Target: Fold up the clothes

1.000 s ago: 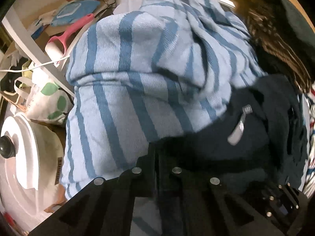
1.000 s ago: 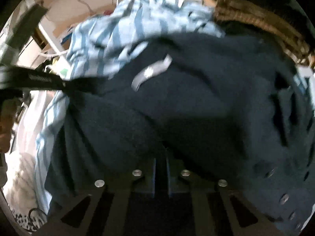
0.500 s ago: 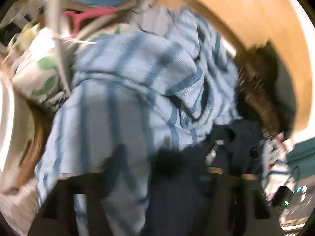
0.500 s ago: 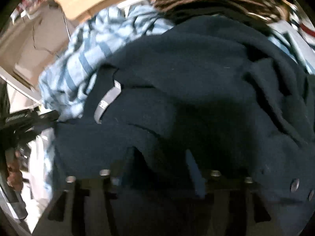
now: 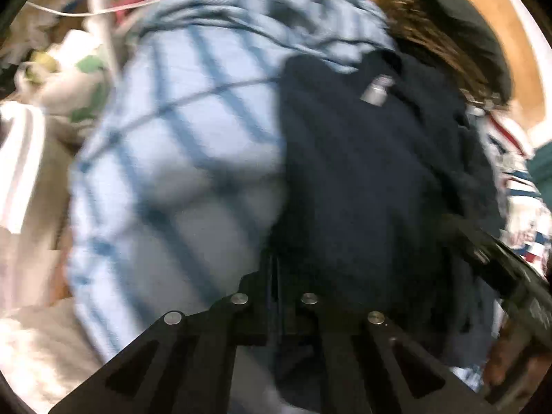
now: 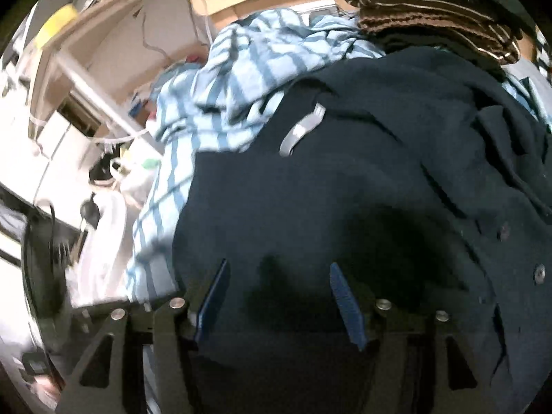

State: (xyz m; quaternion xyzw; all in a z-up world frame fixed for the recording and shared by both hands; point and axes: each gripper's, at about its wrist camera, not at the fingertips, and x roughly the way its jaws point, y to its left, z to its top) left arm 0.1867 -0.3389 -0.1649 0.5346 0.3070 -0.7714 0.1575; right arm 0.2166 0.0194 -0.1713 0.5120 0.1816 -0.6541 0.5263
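Scene: I look down on a heap of clothes — a dark navy garment [image 6: 345, 189] lies on top, overlapping a light blue striped shirt [image 5: 179, 131] to its left.
Left gripper [image 5: 274, 296]: my jaws are fully together after snapping closed a moment ago, at the seam where navy meets stripes. Whether cloth is pinched there I cannot tell; the view is blurred.
Right gripper [image 6: 276, 289]: jaws stand apart, blue pads [image 6: 345, 296] either side of a dark stretch of the navy garment, not pressing it.
Grey tag [image 6: 302, 131]: a neck label, lying on the navy cloth beyond my right gripper.
Background: folded brown striped knitwear [image 6: 431, 17] sits behind the heap.
Step in hand: I judge I am taking hold of the navy garment to lift it clear.
Doing it well: pinch a single layer near an edge — not the shirt beneath — then raise both hands evenly.
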